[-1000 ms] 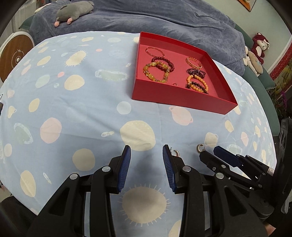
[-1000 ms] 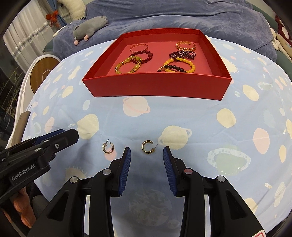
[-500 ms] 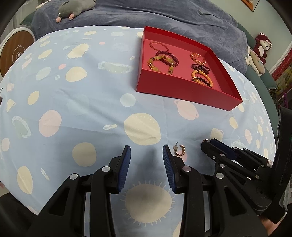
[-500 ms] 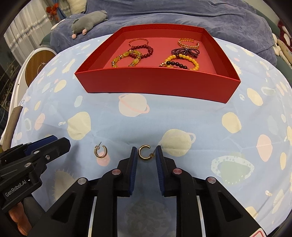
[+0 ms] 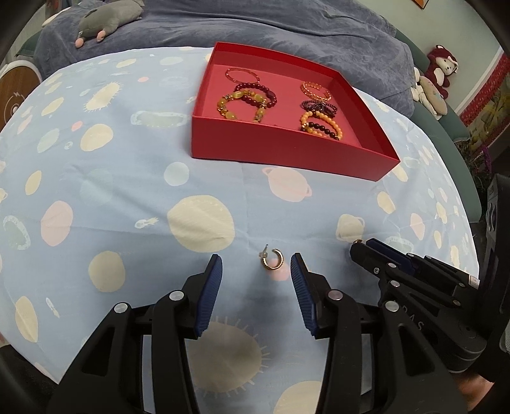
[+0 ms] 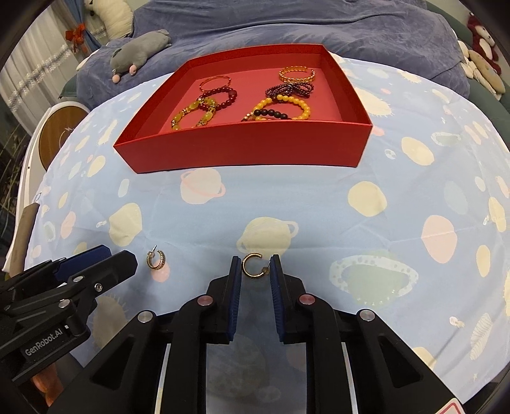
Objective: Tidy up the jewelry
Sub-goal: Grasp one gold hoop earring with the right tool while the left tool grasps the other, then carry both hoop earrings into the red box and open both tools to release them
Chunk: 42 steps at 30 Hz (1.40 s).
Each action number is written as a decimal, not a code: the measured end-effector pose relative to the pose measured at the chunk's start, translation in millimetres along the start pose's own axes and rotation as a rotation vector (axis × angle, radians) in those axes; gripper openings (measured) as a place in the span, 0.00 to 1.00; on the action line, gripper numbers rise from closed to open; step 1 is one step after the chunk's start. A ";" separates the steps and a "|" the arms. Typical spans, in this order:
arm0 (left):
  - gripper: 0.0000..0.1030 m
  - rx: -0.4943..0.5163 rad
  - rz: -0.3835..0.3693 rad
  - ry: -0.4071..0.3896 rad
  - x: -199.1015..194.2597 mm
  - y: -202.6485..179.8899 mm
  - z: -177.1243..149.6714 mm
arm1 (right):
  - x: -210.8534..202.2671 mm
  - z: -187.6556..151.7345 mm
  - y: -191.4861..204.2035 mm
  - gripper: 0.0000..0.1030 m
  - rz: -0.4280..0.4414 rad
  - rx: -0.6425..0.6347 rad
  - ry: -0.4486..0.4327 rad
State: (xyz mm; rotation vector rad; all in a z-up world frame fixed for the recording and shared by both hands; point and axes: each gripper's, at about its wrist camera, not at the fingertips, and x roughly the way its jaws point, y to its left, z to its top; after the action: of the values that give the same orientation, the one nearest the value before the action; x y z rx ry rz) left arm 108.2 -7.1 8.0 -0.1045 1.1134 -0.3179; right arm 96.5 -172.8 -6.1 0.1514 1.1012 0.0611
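Two gold hoop earrings lie on the blue spotted cloth. My left gripper [image 5: 256, 269] is open, its fingers either side of the left earring [image 5: 273, 259], which also shows in the right wrist view [image 6: 156, 259]. My right gripper [image 6: 255, 269] has closed in around the right earring [image 6: 253, 265], with its pads at the hoop's sides; contact is unclear. A red tray [image 6: 242, 149], also in the left wrist view [image 5: 287, 153], sits beyond and holds several bead bracelets [image 6: 277, 108].
A grey plush toy [image 6: 140, 52] lies on the blue-grey bedding [image 6: 287, 25] behind the table. Stuffed toys [image 5: 436, 76] sit at the far right. A round wooden item [image 6: 60, 133] stands at the left past the table edge.
My right gripper's fingers have narrowed from wide open to close around the right earring. My left gripper has shifted right, so the left earring now lies between its open fingers.
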 end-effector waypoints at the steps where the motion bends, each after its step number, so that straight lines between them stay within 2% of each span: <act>1: 0.41 0.004 -0.003 0.003 2.1 -2.7 0.2 | -1.7 -0.4 -2.1 0.16 -0.001 0.004 -0.002; 6: 0.41 0.032 -0.002 0.017 13.4 -13.5 1.2 | -4.9 -1.1 -8.7 0.16 -0.002 0.021 -0.006; 10: 0.35 0.034 0.001 0.031 22.4 -15.4 1.3 | -6.0 -0.9 -12.3 0.16 0.001 0.031 -0.009; 14: 0.26 0.053 0.008 0.021 24.4 -16.9 0.5 | -6.4 -1.7 -14.5 0.17 0.000 0.039 -0.007; 16: 0.16 0.059 0.004 0.023 25.1 -16.9 0.4 | -6.8 -1.8 -14.3 0.16 0.001 0.038 -0.009; 29: 0.16 0.062 -0.013 0.024 5.7 -22.1 -1.9 | -27.3 -1.8 -9.9 0.17 0.021 0.034 -0.040; 36: 0.16 0.062 -0.030 -0.040 -32.5 -31.1 15.9 | -60.1 14.3 -4.8 0.16 0.043 0.029 -0.104; 42: 0.16 0.099 -0.052 -0.119 -66.8 -47.9 47.8 | -94.9 45.7 4.2 0.16 0.070 0.000 -0.194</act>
State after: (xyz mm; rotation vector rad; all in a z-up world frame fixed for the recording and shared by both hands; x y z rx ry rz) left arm 114.6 -36.0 98.4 -0.0636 0.9762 -0.4082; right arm 94.4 -184.6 98.7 0.1920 0.9022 0.1066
